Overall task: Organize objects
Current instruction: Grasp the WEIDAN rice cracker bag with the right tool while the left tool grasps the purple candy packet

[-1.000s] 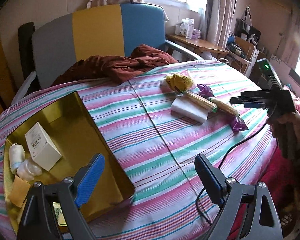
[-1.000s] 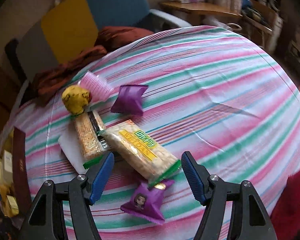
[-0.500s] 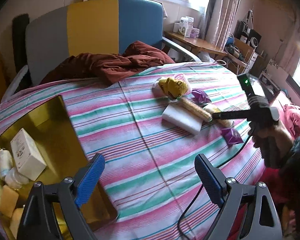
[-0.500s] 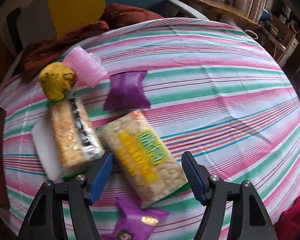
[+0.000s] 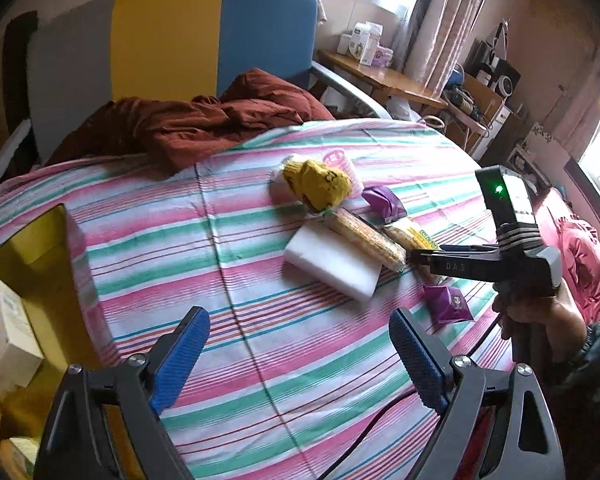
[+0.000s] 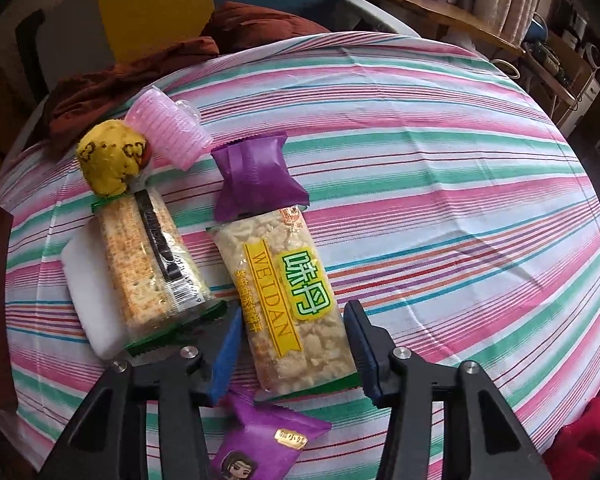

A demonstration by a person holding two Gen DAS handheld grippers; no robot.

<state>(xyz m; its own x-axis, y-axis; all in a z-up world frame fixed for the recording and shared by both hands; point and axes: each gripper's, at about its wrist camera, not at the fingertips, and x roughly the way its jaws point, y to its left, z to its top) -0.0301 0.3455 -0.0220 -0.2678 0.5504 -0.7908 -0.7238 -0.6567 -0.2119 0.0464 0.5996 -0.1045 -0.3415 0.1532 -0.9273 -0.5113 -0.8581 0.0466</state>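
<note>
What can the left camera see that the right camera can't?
Only the left wrist view shows the white box in the gold tray, the open left gripper, and the hand on the other tool. Only the right wrist view shows the WEIDAN label on the snack bar, with the right gripper closing around it. Both show the yellow toy, white sponge and striped cloth.
</note>
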